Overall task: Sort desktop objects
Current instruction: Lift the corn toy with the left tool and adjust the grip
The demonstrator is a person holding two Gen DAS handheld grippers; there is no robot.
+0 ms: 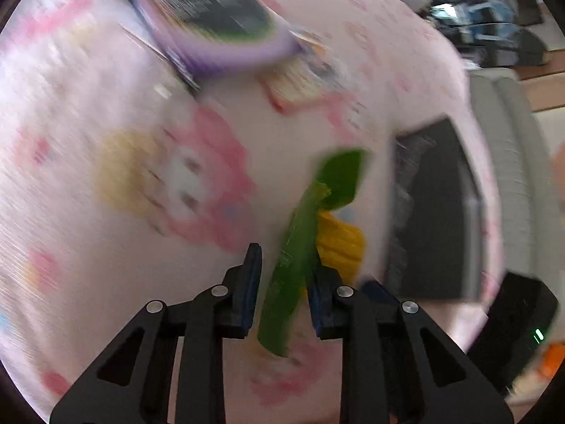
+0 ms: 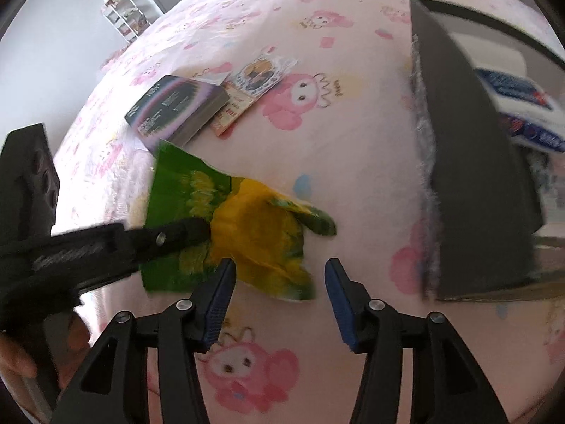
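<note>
My left gripper is shut on a green and yellow snack packet, gripping its edge; the left wrist view is motion-blurred. In the right wrist view the same packet hangs above the pink cartoon tablecloth, with the left gripper's fingers reaching in from the left. My right gripper is open and empty, just below the packet. A dark storage box stands at the right, holding a blue and white pack. It also shows in the left wrist view.
A purple and black boxed item lies at the middle left, also in the left wrist view. Small cards and a red and yellow packet lie beside it. A white shelf rack stands beyond the table.
</note>
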